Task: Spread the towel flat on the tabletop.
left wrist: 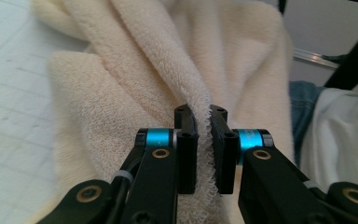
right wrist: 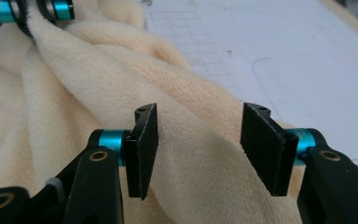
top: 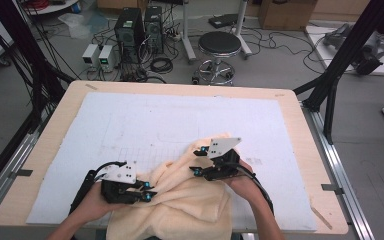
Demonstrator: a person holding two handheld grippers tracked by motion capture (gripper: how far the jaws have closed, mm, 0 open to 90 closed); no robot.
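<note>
A cream towel (top: 190, 200) lies bunched on the white mat (top: 180, 115) near the table's front edge and hangs over it. My left gripper (top: 150, 192) is at the towel's left side; in the left gripper view it (left wrist: 204, 140) is shut on a raised fold edge of the towel (left wrist: 135, 70). My right gripper (top: 197, 160) is at the towel's upper part. In the right gripper view it (right wrist: 198, 140) stands open, its pads apart on either side of a ridge of towel (right wrist: 74, 70) without pressing it. The left gripper (right wrist: 30, 9) shows there at the top left, pinching cloth.
The mat covers most of a wooden table (top: 300, 125). Beyond the far edge, on the floor, are a round stool (top: 219, 47), computer towers (top: 130, 25) and cables. Black frame posts (top: 345, 55) rise at the right and left. A person's legs (left wrist: 326, 130) are below the front edge.
</note>
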